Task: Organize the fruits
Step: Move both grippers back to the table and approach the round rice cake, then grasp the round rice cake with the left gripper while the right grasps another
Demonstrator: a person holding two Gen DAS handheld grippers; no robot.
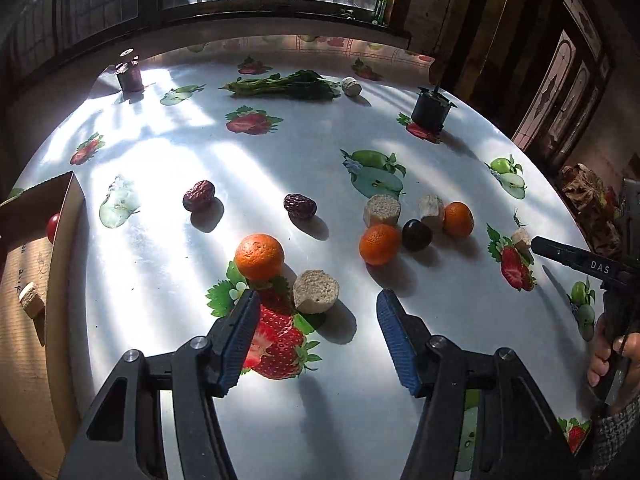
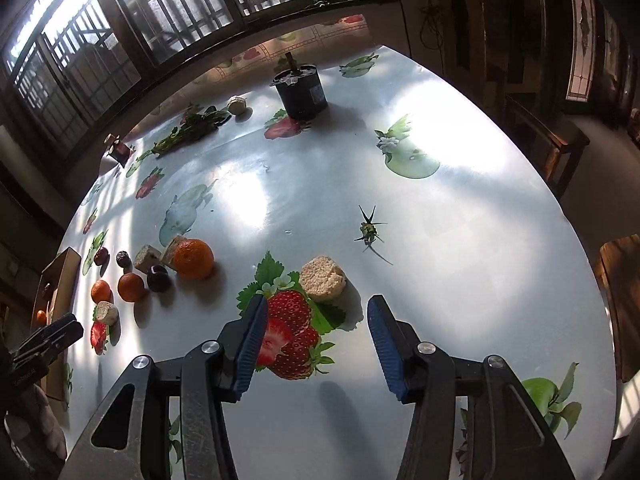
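**Harsh backlight, heavy fisheye on both cams**

I'm getting strong sun through the windows (image 2: 120,32), blown out top left on my right wrist view. It streaks the glossy table (image 1: 280,152) with glare and throws long dark shadows toward me. Room corners go near black, edges bend hard. Focus looks sharp.

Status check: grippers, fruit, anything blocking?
Left gripper and right gripper open, empty. Three oranges loose on table. Corn-cob chunk beside nearest orange.

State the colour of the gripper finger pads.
Blue, ribbed pads; clearest in the left wrist view.
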